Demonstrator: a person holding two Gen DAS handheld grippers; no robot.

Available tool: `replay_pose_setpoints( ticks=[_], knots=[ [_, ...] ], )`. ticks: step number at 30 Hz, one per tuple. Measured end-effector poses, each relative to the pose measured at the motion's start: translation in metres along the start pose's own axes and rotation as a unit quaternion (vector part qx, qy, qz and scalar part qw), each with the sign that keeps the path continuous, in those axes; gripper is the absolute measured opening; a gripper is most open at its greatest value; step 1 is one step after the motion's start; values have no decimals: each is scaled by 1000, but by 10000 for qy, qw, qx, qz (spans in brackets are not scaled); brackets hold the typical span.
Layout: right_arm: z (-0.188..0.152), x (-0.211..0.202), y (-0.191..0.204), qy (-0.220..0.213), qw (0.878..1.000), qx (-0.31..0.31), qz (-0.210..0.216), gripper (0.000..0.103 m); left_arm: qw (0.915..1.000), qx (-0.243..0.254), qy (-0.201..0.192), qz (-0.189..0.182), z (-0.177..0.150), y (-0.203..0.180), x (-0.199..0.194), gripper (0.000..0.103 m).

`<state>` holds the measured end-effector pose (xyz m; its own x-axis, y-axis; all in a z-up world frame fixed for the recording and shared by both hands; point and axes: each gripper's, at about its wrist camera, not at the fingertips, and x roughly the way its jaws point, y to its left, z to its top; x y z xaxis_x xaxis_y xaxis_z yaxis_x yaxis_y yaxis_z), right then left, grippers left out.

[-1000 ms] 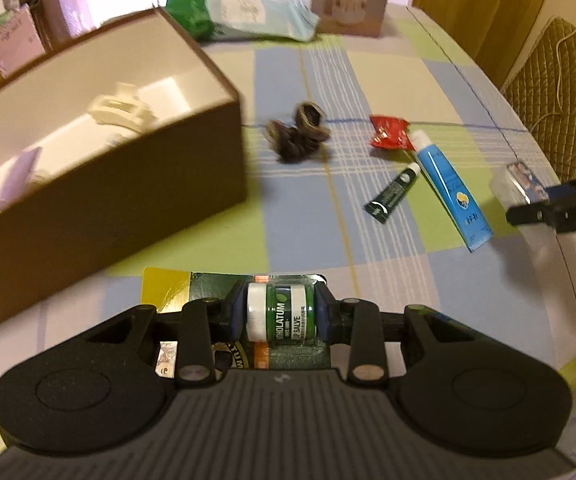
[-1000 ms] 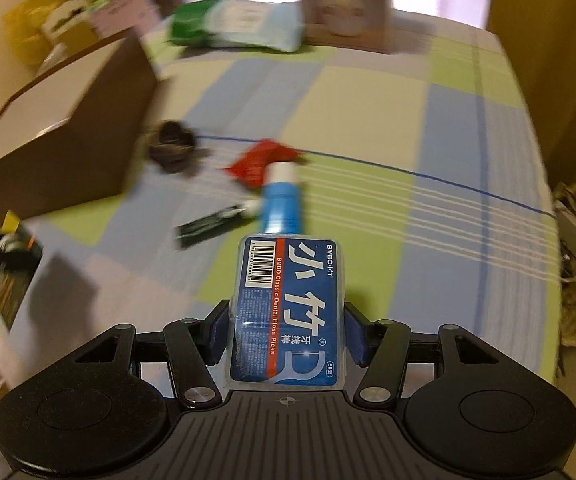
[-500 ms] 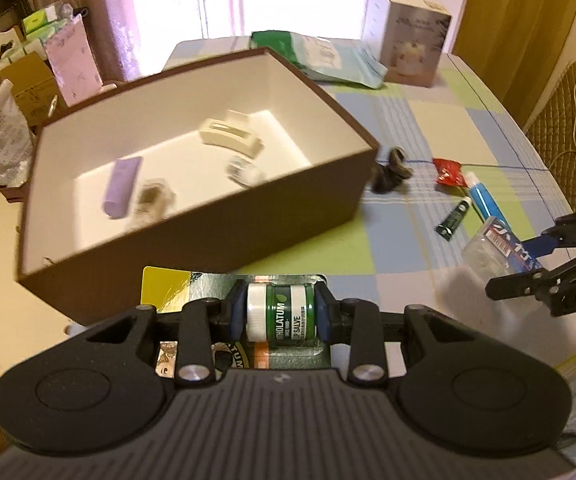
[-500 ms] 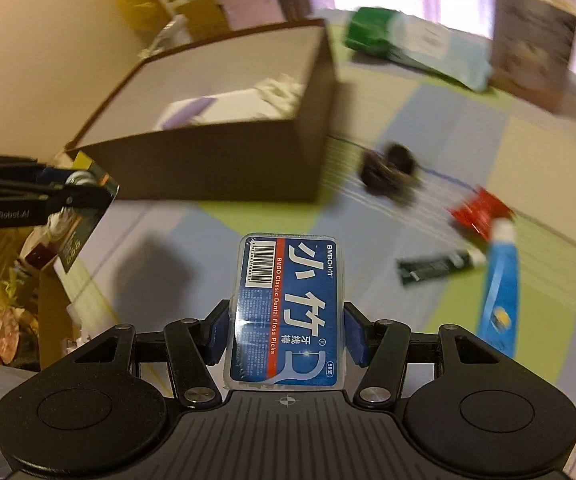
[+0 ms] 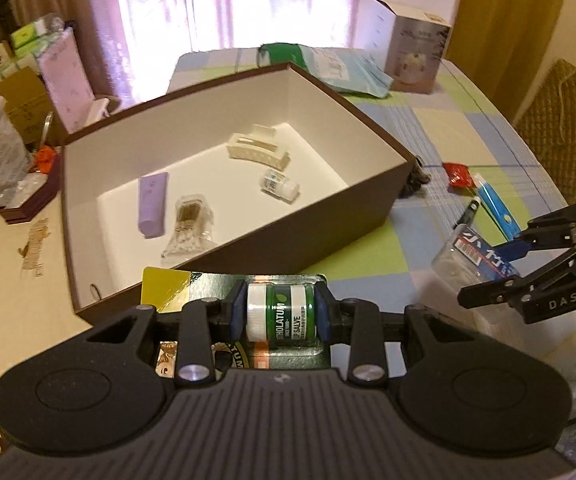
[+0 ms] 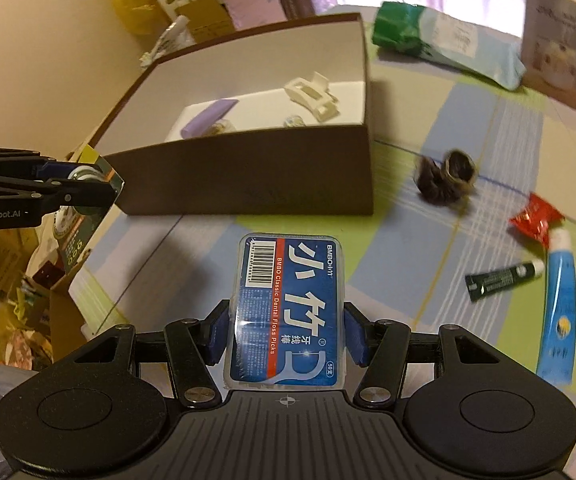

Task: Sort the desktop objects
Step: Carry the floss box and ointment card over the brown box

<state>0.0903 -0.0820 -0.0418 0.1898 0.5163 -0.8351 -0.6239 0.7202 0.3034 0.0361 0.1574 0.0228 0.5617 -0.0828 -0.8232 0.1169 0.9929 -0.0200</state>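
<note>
My left gripper (image 5: 280, 312) is shut on a green lip salve jar in its blister card (image 5: 280, 314), held near the front wall of the open brown box (image 5: 319, 216). The box holds a cream hair claw (image 5: 256, 148), a purple tube (image 5: 152, 205), a small bottle (image 5: 280, 185) and a bag of cotton swabs (image 5: 188, 224). My right gripper (image 6: 286, 330) is shut on a blue dental floss pick case (image 6: 288, 308), in the air over the checked tablecloth, right of the box (image 6: 248, 184). Each gripper shows in the other's view: right gripper (image 5: 535, 276), left gripper (image 6: 72, 184).
On the cloth right of the box lie a dark scrunchie (image 6: 445, 176), a red wrapper (image 6: 535, 218), a small dark green tube (image 6: 501, 279) and a blue tube (image 6: 559, 312). A green-and-blue pouch (image 6: 447, 40) and a white carton (image 6: 561, 52) stand at the back. Clutter lies left of the table.
Both grippers have swung left with their loads. The box now fills the left wrist view with its inside showing, and it has come into the right wrist view.
</note>
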Motion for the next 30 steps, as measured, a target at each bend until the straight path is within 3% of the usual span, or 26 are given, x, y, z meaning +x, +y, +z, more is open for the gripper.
replay_pose_setpoints(
  ticks=[8,20,30],
  knots=[
    [-9,-10,-15,3,9993,307,-228,59,9992,180,29,-349,5,-10,12,30],
    [-18,-21,-40,28,9980,472,-428,59,9981,183,168,-557,7,-32,27,29],
    [-38,-40,-76,104,9922,991,-744,59,9941,452,363,-921,20,-62,51,29]
  ],
)
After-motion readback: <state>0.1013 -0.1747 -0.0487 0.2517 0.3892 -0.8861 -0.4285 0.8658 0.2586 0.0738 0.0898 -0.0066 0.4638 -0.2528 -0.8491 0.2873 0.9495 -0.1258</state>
